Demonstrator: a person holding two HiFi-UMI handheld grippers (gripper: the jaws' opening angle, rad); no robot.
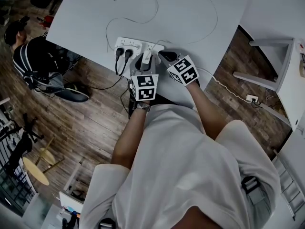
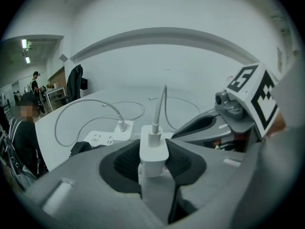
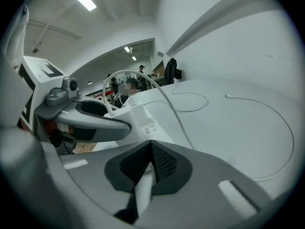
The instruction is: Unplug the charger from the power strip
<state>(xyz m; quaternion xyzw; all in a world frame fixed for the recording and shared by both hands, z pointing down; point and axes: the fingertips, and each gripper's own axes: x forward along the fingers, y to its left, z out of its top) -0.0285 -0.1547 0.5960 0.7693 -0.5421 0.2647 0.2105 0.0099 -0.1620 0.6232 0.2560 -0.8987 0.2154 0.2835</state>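
At mid-frame the left gripper (image 1: 145,61) pinches the white charger (image 2: 153,150) beside the power strip (image 1: 129,44), while the right gripper (image 3: 150,160) rests with its jaws pressed together, empty.

The left forearm (image 1: 127,137) and right forearm (image 1: 209,112) reach forward side by side, bare below short sleeves, each hand carrying its gripper angled downward. The left gripper (image 2: 153,162) has its jaws clamped on the white charger (image 2: 153,147), one pad on each side. Just beside it, the right gripper (image 3: 150,160) has its jaws together, nothing between them.
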